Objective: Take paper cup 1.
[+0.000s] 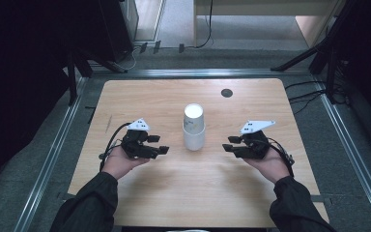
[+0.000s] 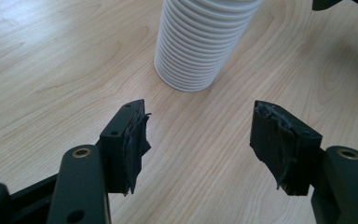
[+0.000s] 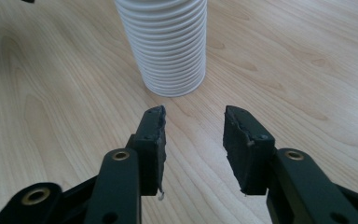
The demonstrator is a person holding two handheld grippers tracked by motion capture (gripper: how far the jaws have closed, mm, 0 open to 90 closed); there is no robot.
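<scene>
White paper cups [image 1: 193, 127], stacked upside down, stand mid-worktop [image 1: 140, 96]. The left gripper [image 1: 160, 145] waits at nine o'clock and the right gripper [image 1: 229, 144] at three, fingers parted, gripping nothing. Approach seems underway; next, probably close in and clamp the stack.
</scene>
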